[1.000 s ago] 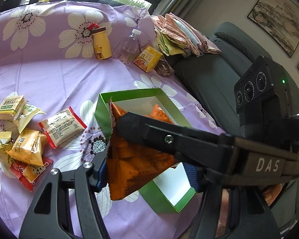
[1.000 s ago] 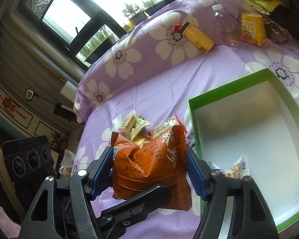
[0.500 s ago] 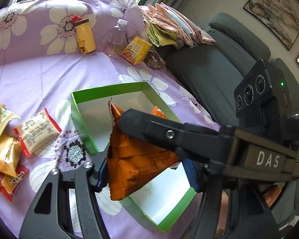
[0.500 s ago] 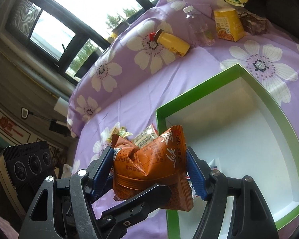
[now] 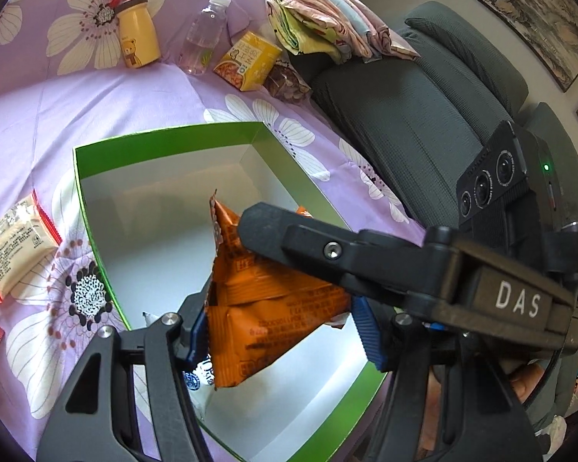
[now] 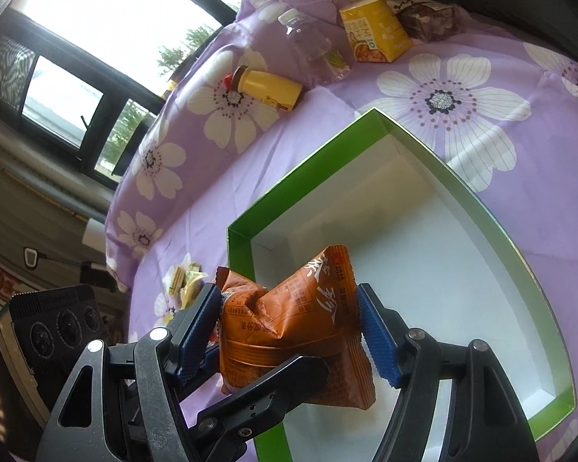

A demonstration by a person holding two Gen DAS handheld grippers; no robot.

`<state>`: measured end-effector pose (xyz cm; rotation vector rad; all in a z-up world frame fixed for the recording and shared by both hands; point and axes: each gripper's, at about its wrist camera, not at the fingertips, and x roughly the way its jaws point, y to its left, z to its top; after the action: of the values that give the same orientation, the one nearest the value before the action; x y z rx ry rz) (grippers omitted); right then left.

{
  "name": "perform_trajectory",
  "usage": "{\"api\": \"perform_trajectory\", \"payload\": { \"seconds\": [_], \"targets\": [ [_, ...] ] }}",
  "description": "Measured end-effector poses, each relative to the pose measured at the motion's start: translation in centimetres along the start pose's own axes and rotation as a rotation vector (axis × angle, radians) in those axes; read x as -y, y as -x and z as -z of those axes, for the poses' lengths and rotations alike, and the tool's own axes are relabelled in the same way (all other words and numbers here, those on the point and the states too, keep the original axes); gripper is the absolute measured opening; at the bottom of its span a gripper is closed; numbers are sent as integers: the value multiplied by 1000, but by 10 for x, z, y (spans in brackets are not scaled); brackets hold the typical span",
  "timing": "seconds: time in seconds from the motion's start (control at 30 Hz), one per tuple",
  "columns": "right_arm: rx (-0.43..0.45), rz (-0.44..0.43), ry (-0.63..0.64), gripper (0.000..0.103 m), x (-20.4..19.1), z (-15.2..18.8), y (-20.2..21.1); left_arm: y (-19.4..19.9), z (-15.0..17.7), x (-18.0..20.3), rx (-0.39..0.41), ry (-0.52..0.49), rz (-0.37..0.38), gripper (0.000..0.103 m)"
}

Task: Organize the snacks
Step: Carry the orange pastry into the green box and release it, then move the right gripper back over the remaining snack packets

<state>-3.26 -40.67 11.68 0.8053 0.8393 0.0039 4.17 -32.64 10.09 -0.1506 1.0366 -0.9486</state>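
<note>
Both claws have carried my orange packet point(image 5: 273, 308) over the green box point(image 5: 165, 136), left claw point(image 5: 281, 331) and right claw point(image 6: 289, 331) each clamped on it, while several snacks point(image 5: 15, 246) wait at nine o'clock.

Daylight floods in from the window point(image 6: 96, 19) at the far left, which is blown out to white. The purple cloth point(image 5: 96, 115) is evenly lit, with soft shadows inside the green box point(image 6: 462, 200). Both views curve strongly at the edges and darken to black corners. Near parts look sharp; no motion blur shows.
</note>
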Motion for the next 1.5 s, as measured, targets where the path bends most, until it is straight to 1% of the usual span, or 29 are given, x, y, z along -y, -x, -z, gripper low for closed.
{"api": "perform_trajectory", "payload": {
  "seconds": [0.07,0.13,0.2,0.27,0.3,0.33,0.43,0.57,0.63,0.8,0.9,1.07,1.1,1.13,1.17,1.2,1.3,1.4,1.43,1.47,1.5],
  "targets": [
    [-5,7,7,73,1,1,-1,-2,1,0,-3,-1,-2,63],
    [-12,25,21,73,0,1,-2,-4,3,2,-2,-11,-24,67],
    [-6,72,37,74,-2,2,-2,-4,5,4,2,-21,-41,69],
    [15,120,39,75,-2,1,0,-1,6,3,7,-13,-36,81],
    [29,145,38,76,-2,1,2,2,6,3,13,-7,-31,82],
    [39,160,40,79,-2,1,3,5,6,2,22,-7,-28,82],
    [77,186,59,80,-6,0,12,19,7,1,53,-6,-30,84],
    [144,213,84,83,-18,1,24,43,9,-8,101,27,-47,84],
    [168,210,109,83,-28,3,30,59,10,-15,130,44,-65,85],
    [204,175,179,85,-61,12,33,103,19,-38,202,104,-142,86],
    [207,161,219,86,-80,19,28,127,25,-55,226,140,-192,86],
    [208,125,292,86,-110,32,16,164,39,-84,239,186,-311,86],
    [207,115,303,86,-115,35,14,171,42,-90,242,199,-336,87],
    [203,108,311,86,-119,37,12,176,45,-97,243,209,-359,90],
    [198,101,319,86,-123,39,9,182,49,-103,245,220,-385,97],
    [194,93,326,86,-128,41,6,188,53,-110,251,229,-408,99],
    [180,70,346,86,-138,47,-3,203,64,-130,276,253,-452,100],
    [162,54,364,87,-148,55,-14,214,75,-154,291,318,-469,100],
    [151,47,368,89,-150,58,-19,216,77,-161,295,341,-477,100],
    [136,36,371,95,-153,60,-24,217,79,-168,293,363,-489,100],
    [113,20,371,97,-155,63,-31,218,79,-173,289,381,-497,100]
  ]
}}
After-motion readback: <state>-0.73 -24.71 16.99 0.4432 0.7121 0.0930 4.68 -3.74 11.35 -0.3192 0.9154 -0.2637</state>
